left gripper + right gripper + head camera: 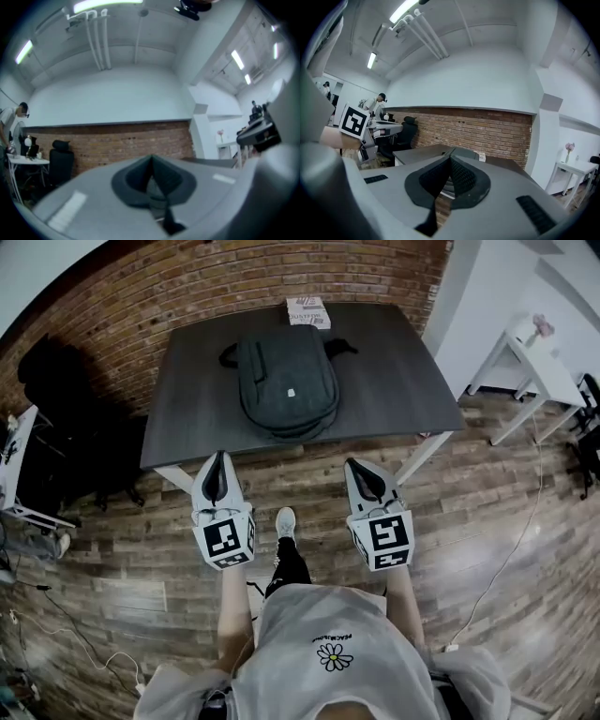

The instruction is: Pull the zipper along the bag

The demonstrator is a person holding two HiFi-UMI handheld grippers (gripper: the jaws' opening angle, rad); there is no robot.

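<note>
A dark grey table (394, 390) stands against a brick wall (187, 287), seen from above by a standing person. A dark grey backpack (286, 381) lies flat at the middle of the table, its long axis running from the far edge toward the near edge, with the rounded end nearest the person. Zip seams curve round that near end; the zipper pull is too small to find.

The 2 grippers hang over the wooden floor, just short of the table's near edge. The left gripper (218, 457) and the right gripper (361, 465) both have their jaws pressed together on nothing. The backpack lies ahead and between them — inward of each, and about equally close to both. Reaching it likely means moving forward and converging.

A small box (308, 311) sits at the far edge.
</note>
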